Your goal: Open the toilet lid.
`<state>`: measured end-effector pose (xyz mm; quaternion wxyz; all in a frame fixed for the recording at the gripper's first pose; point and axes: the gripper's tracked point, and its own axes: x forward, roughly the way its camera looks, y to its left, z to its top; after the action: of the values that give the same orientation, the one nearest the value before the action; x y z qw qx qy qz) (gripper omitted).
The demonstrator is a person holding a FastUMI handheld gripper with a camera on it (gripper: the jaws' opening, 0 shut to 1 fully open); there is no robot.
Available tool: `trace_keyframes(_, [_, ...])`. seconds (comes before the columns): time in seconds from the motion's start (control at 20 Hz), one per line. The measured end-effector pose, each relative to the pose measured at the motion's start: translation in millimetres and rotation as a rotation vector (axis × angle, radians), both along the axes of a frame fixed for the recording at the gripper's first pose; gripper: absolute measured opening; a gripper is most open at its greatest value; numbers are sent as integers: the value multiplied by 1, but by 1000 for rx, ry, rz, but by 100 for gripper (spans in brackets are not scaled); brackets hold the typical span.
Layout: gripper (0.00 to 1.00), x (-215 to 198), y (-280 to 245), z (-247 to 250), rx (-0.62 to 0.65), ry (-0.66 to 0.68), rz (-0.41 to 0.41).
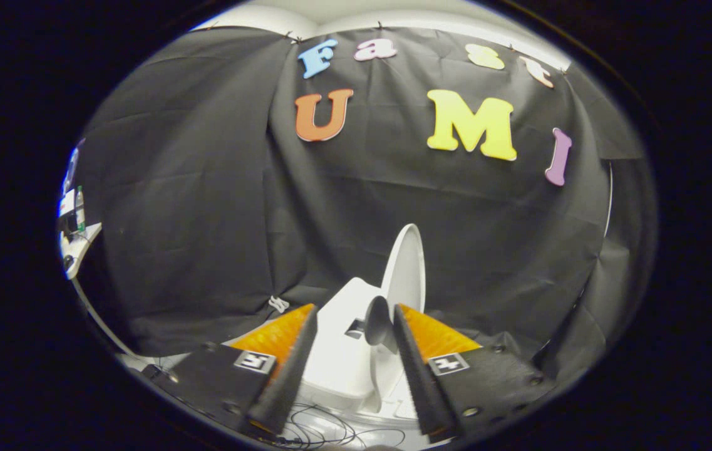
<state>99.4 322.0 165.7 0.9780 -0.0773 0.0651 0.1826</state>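
We see our tool (356,326) with its two fingers spread apart, and they hold nothing. Between the fingers and just beyond them sits a small white plastic toilet (340,351). Its oval white toilet lid (407,269) stands up, raised almost straight, and leans back toward the black cloth wall (205,200) behind it. A small grey round part (378,322) sticks out near the right finger; we cannot tell if it touches. Thin black wires (324,429) lie on the white floor under the fingers.
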Motion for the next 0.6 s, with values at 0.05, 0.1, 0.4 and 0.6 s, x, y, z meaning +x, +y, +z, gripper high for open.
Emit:
trace_keyframes(0.05, [88, -7, -13, 8, 24, -35, -13])
trace_keyframes(0.1, [90, -14, -27, 18, 55, -76, -22])
trace_keyframes(0.4, [100, -57, -116, 37, 213, -232, -49])
trace_keyframes(0.6, [100, -74, -177, 6, 282, -245, -103])
